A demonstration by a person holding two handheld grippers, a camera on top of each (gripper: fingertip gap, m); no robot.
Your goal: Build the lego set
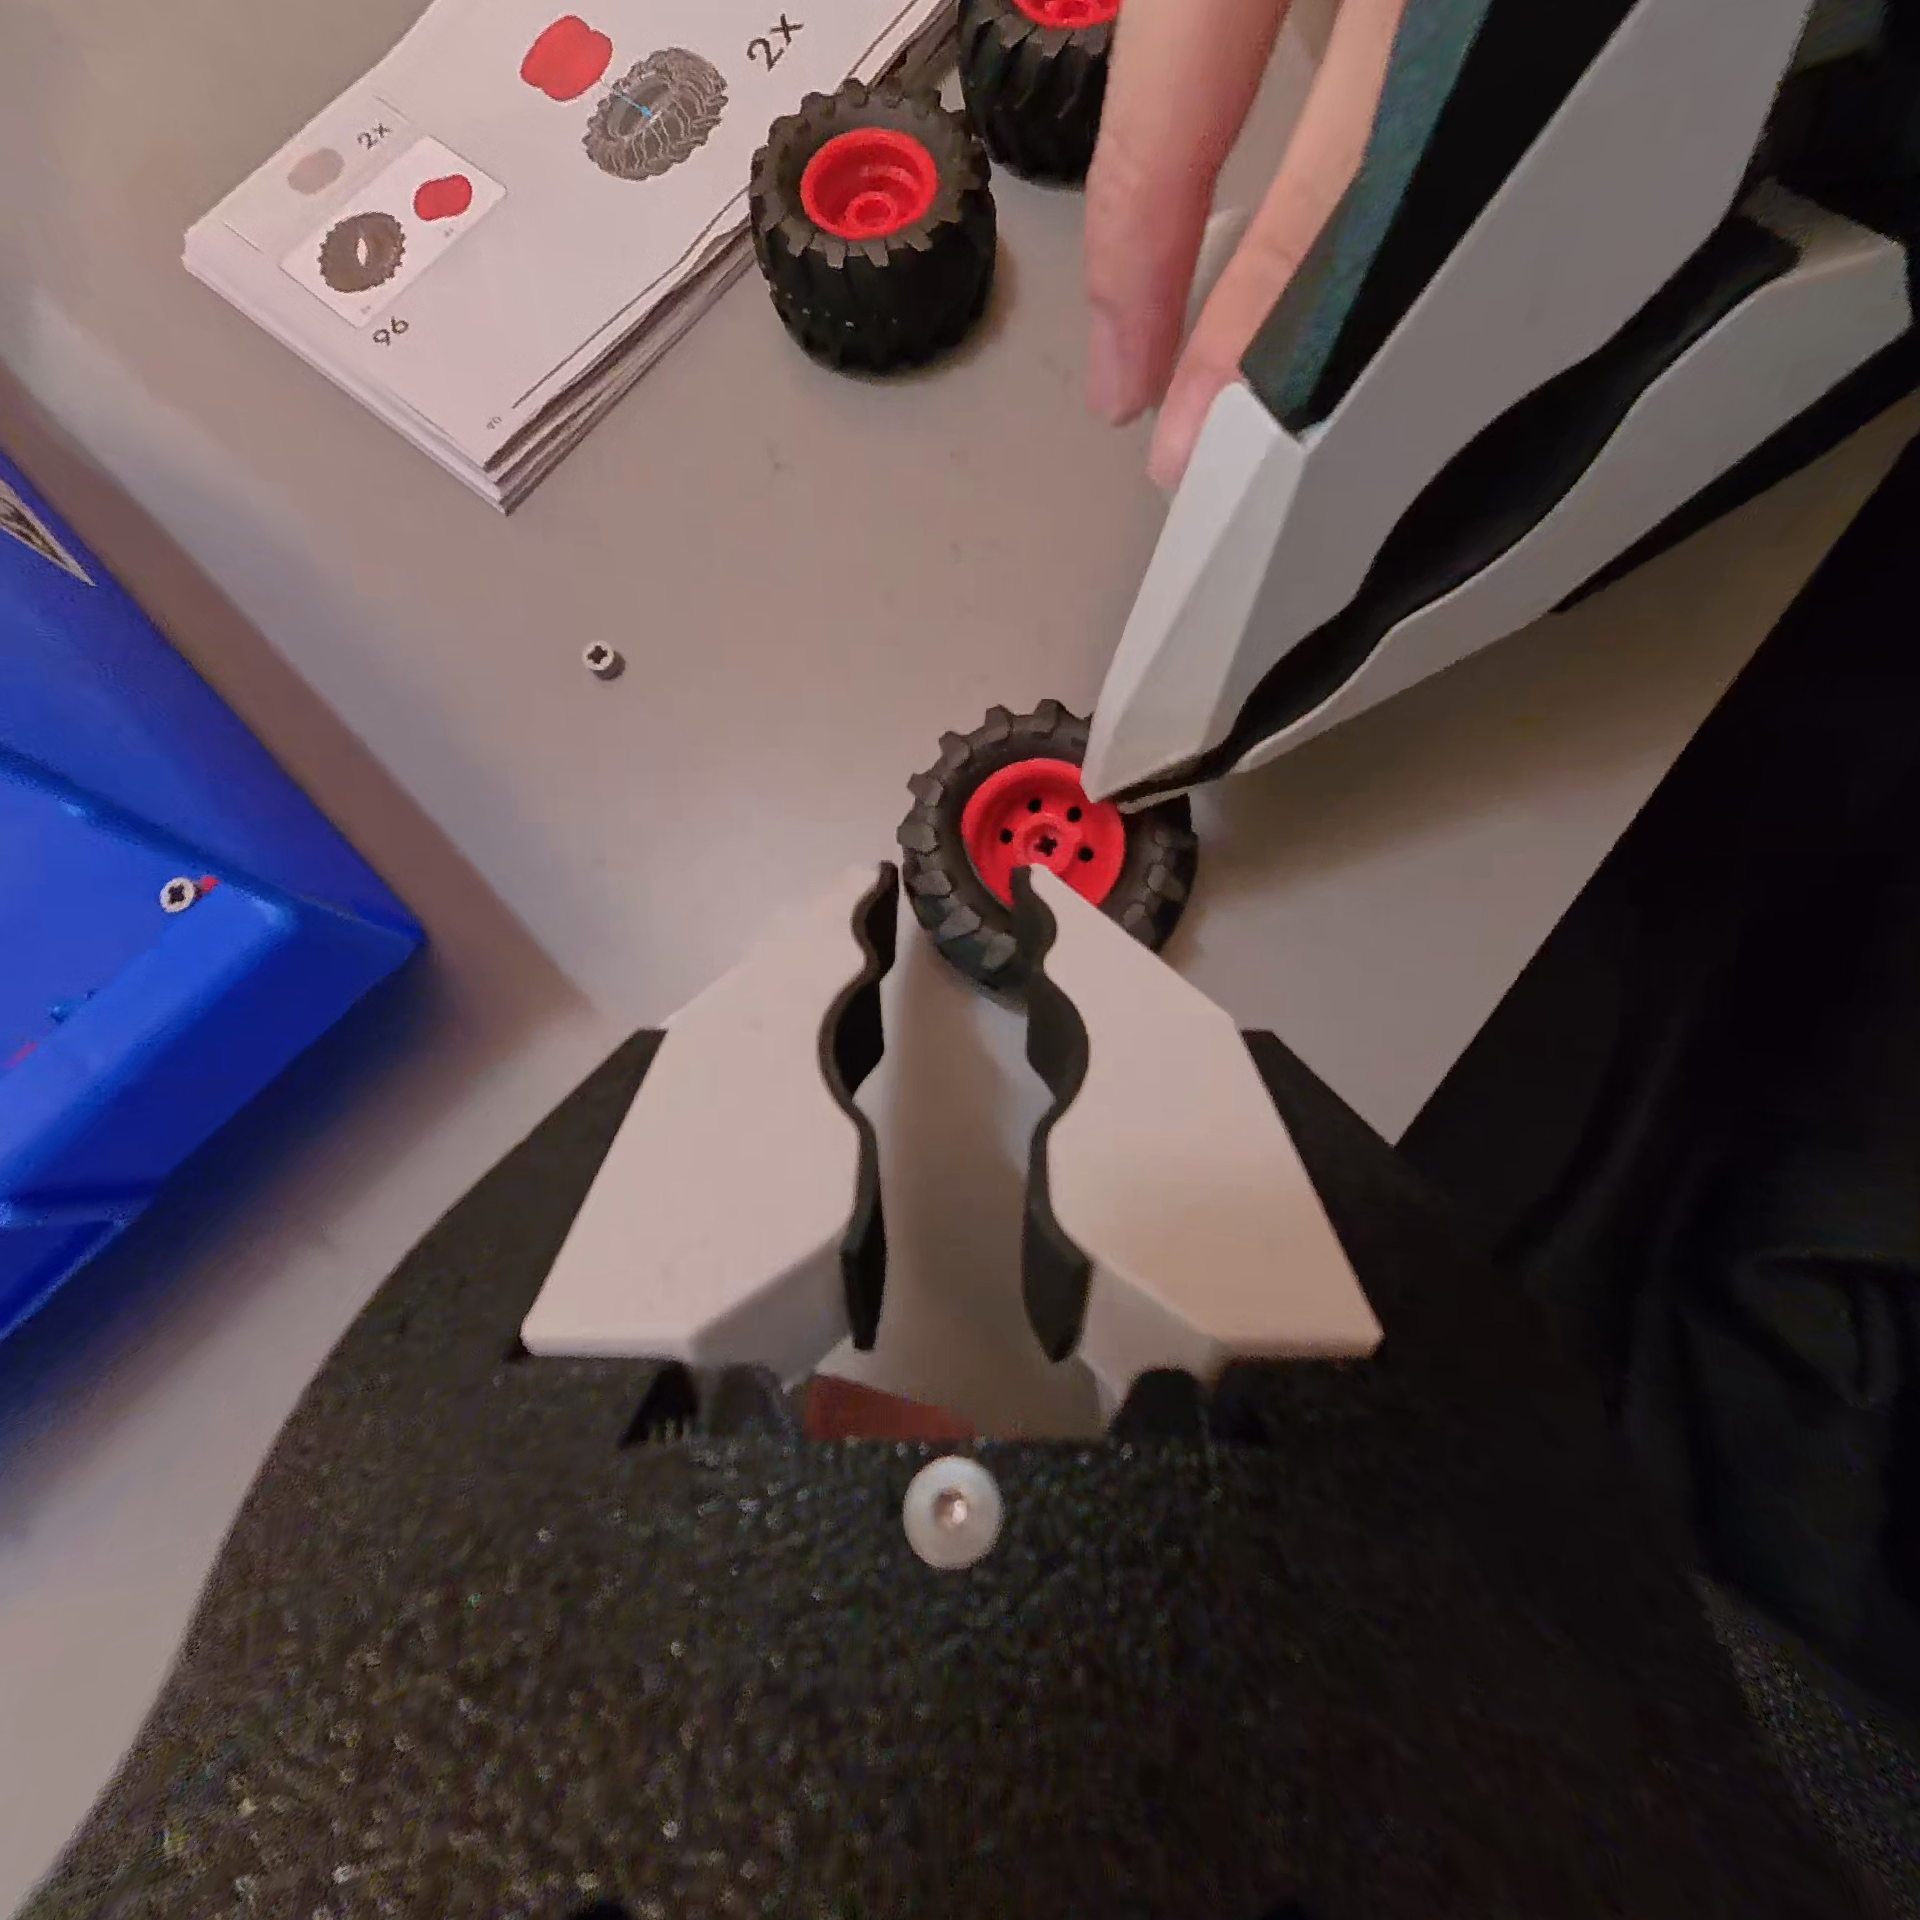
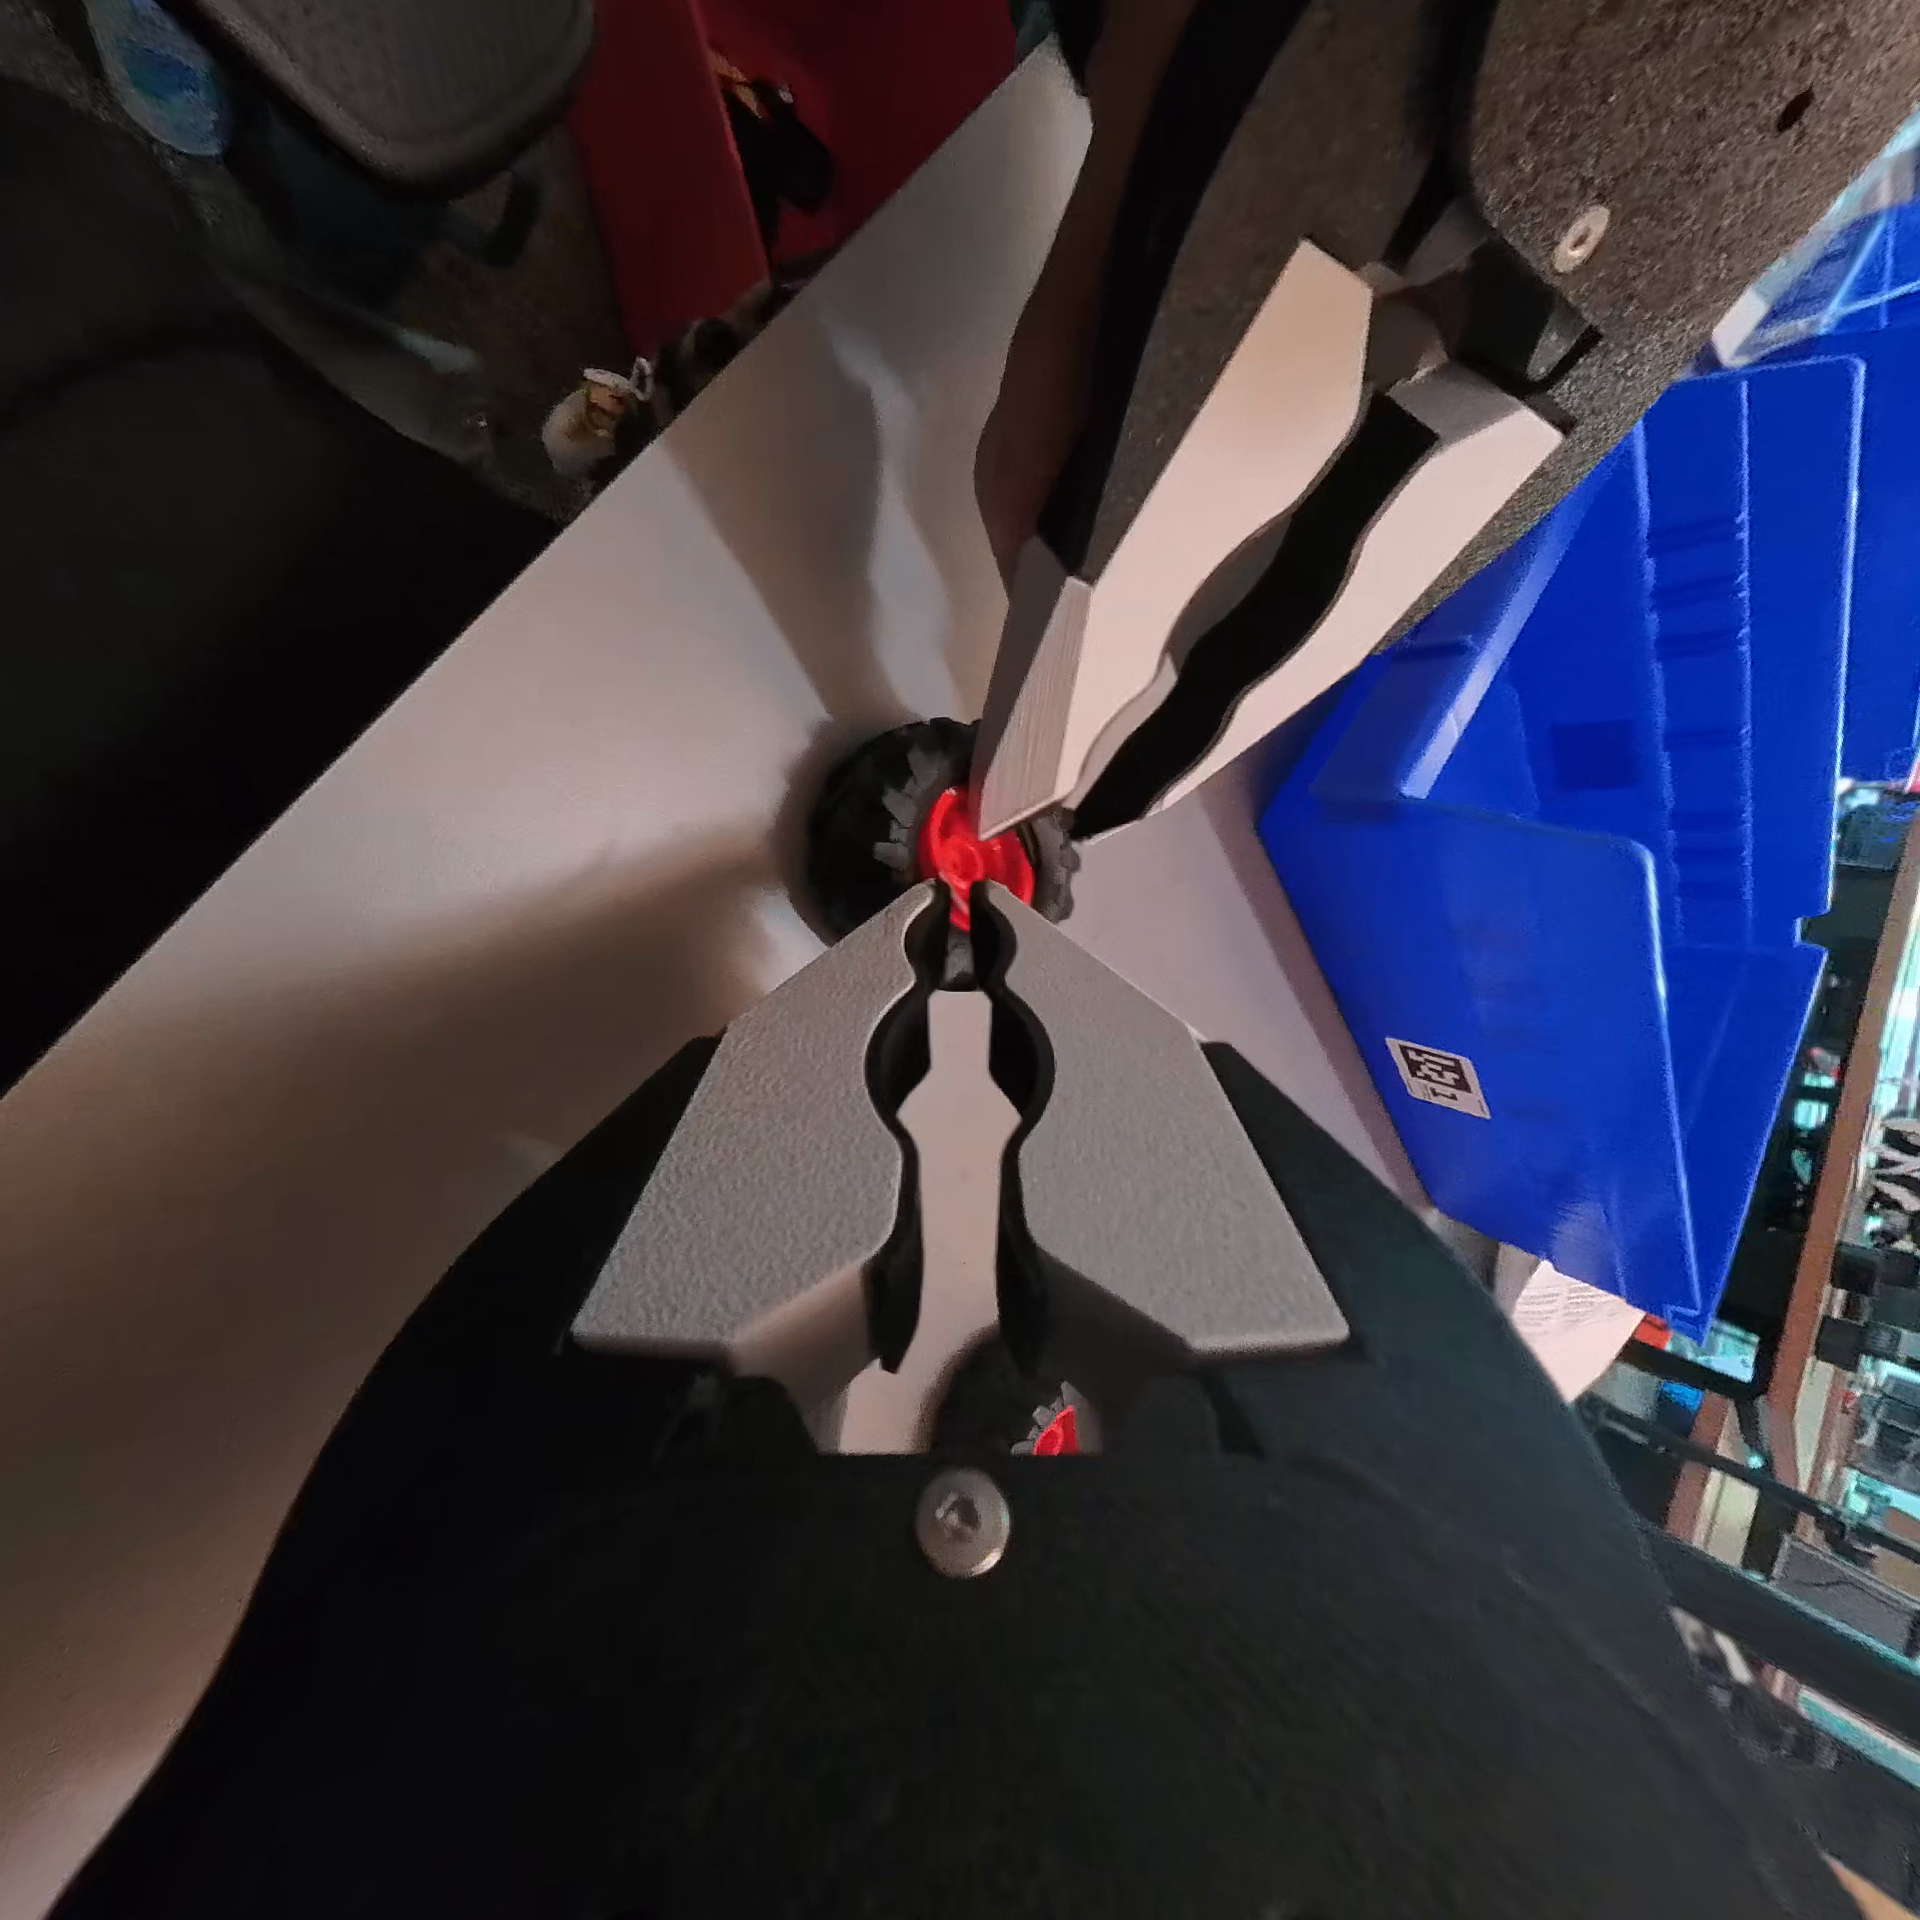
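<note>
A black tyre with a red hub (image 1: pixel 1044 842) lies on its side on the grey table (image 1: pixel 727 582). My left gripper (image 1: pixel 956 878) is open and straddles the tyre's near wall, with one fingertip (image 1: pixel 1029 894) over the red hub and the other just outside the tread. My right gripper (image 1: pixel 1107 795) comes in from the upper right with its tips shut on the hub's rim. In the right wrist view my right gripper (image 2: pixel 961 909) pinches the red rim of the wheel (image 2: pixel 883 821), and the left gripper (image 2: pixel 1034 831) straddles the far wall.
Two more red-hubbed wheels (image 1: pixel 873 223) (image 1: pixel 1039 83) stand beside an open instruction booklet (image 1: pixel 499 208). A small grey piece (image 1: pixel 603 659) lies loose on the table. A blue bin (image 1: pixel 156 935) (image 2: pixel 1558 883) sits at the left. A hand (image 1: pixel 1164 208) holds the right gripper. Both grippers' tips are close together, under 4 cm apart. My left tips are roughly 9 centimeters from the small grey piece (image 1: pixel 603 659).
</note>
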